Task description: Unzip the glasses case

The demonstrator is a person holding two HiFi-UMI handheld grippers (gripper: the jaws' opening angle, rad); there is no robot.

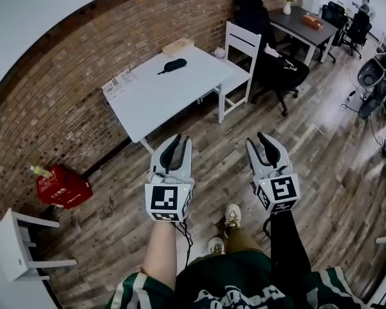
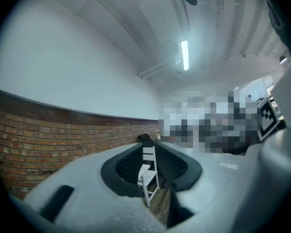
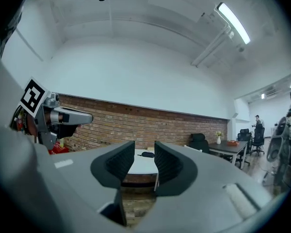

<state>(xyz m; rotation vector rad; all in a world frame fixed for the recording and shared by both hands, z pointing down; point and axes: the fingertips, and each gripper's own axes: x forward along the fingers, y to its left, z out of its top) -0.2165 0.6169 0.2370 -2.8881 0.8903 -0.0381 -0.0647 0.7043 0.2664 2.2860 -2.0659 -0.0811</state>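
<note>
The black glasses case lies shut on the far half of the white table, well ahead of both grippers. In the right gripper view the glasses case shows small and distant between the jaws. My left gripper hangs level over the wood floor, jaws a little apart with nothing between them; in its own view the left gripper frames only a white chair. Beside it, my right gripper is also open and empty, and the right gripper points toward the table.
A white chair stands at the table's right end. A sheet of paper and a tan flat object lie on the table. A red box sits by the brick wall. Further off stands a dark desk, with a black office chair.
</note>
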